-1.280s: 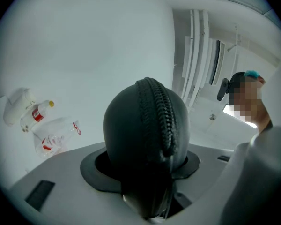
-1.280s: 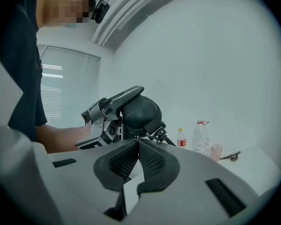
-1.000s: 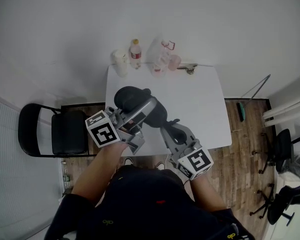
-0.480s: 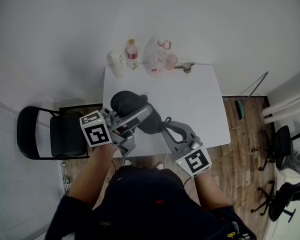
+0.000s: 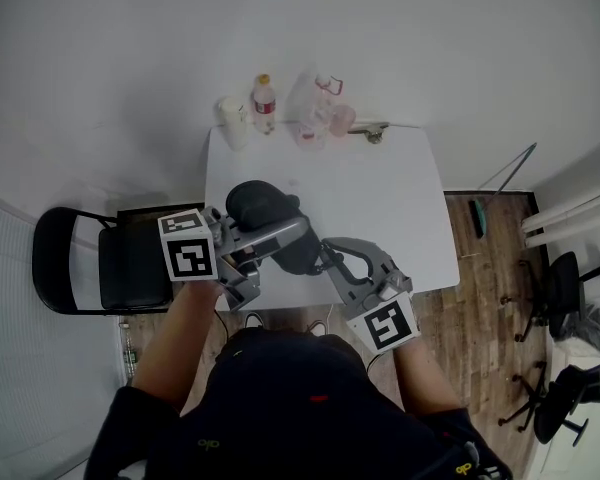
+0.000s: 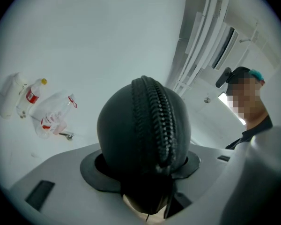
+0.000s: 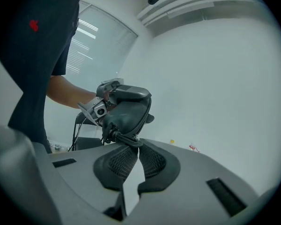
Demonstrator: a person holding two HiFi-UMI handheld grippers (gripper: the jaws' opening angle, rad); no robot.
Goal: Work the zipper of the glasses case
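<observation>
**Two grippers on one glasses case: left clamps the body, right pinches the zipper pull.**

The left gripper (image 6: 144,168) has its jaws partly apart and clamped on the rounded end of the one black glasses case (image 6: 143,125). The single line of zipper teeth (image 6: 158,121) runs over the top of the case, facing that gripper's camera. The right gripper (image 7: 132,150) has its jaws fully closed, with the pads pinching the one zipper pull (image 7: 124,139) at the lower end of the case. The case is held in the air over the near edge of the one white table (image 5: 380,208). Three items stand at the table's far edge: one white container (image 5: 233,121), one red-labelled bottle (image 5: 264,103) and one clear bag (image 5: 315,113). One black chair (image 5: 130,263) stands left of the table.
</observation>
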